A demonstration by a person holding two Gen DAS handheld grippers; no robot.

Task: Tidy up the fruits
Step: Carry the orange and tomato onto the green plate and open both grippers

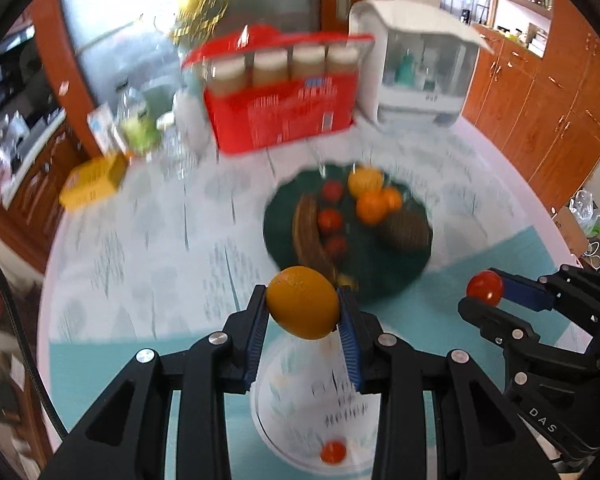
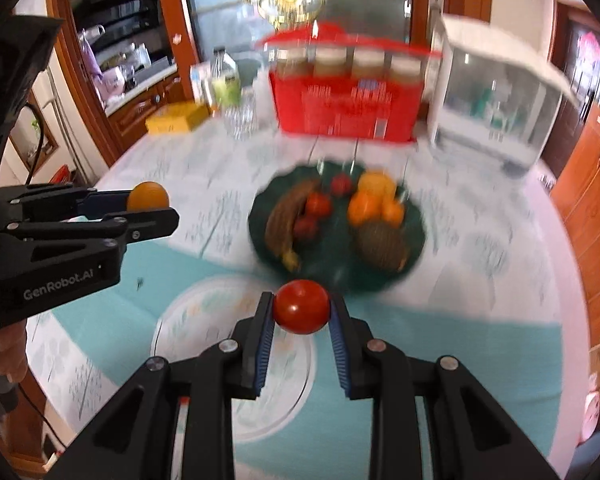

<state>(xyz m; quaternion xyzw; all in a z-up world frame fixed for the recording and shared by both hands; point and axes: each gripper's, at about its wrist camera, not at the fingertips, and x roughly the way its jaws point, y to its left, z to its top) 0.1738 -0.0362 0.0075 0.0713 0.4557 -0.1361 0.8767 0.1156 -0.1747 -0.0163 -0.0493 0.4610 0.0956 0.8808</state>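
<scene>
A: Left wrist view first: an orange (image 1: 303,302) sits clamped between the two pads of the left gripper (image 1: 303,308), lifted off the table, above the near rim of a white patterned plate (image 1: 288,380).

B: And the right wrist view?

A: The right gripper (image 2: 302,307) is closed on a red tomato (image 2: 301,306), also held in the air, at the far right edge of that same white plate.

B: Where do the rest of the fruits lie?

A: On a dark green plate (image 1: 396,276) farther back: a brown banana (image 1: 310,236), several tomatoes, a few more oranges and a rough brown fruit I can't name. One small tomato (image 1: 333,451) already rests on the white plate. Everything is blurred, so finer detail is lost.

B: So which step is this?

A: I'd judge it the carrying step, both fruits picked and in transit. Which way they are going I can't tell; the white plate seems likely, since both grippers hang near it.

B: Next move?

A: Probably lower each fruit over bare plate, apart from the small tomato, then ease the fingers open gently so neither round fruit rolls off.
</scene>
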